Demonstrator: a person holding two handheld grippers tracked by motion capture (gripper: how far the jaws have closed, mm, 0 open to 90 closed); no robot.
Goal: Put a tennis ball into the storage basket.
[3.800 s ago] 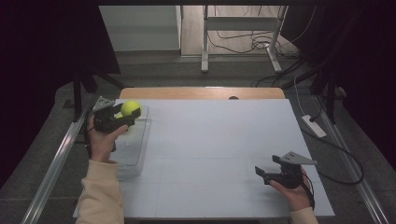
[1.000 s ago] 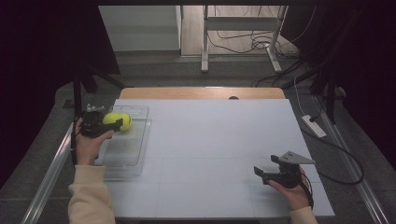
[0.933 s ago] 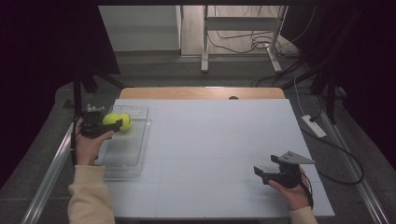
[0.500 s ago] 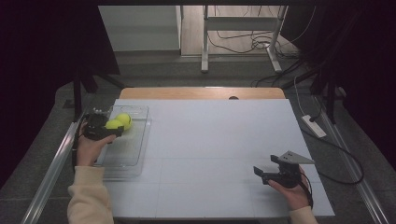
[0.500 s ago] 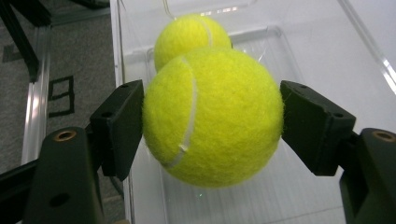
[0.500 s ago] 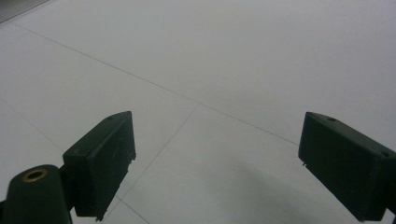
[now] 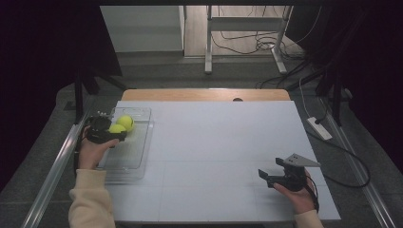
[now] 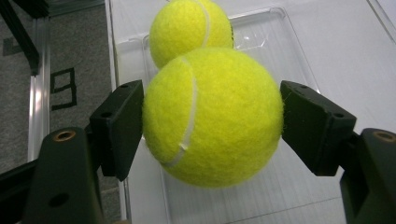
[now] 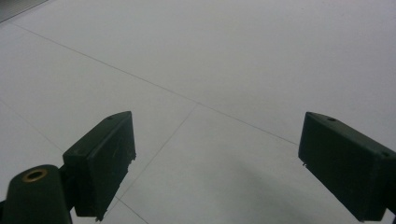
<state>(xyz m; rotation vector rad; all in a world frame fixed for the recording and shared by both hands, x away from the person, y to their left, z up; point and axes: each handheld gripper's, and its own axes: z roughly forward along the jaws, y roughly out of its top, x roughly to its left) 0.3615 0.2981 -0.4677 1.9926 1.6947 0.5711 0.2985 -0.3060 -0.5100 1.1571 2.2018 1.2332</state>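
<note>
A yellow tennis ball (image 8: 212, 116) sits between the jaws of my left gripper (image 7: 114, 132), which is shut on it low over the far left part of a clear plastic tray (image 7: 135, 156). A second tennis ball (image 8: 191, 28) lies in the tray just beyond it, touching the held one; in the high view this second ball (image 7: 125, 121) is at the tray's far end. My right gripper (image 7: 266, 176) rests near the table's front right, open, with bare white tabletop between its jaws (image 9: 215, 163).
The white tabletop (image 7: 223, 142) stretches between the tray and my right hand. A wooden strip (image 7: 204, 94) runs along the far edge. A metal rail (image 7: 54, 166) lines the left side. A white power strip (image 7: 319, 128) lies on the floor to the right.
My left gripper has carried the ball leftward and down into the tray, beside a second ball that now shows. The right gripper has stayed put.
</note>
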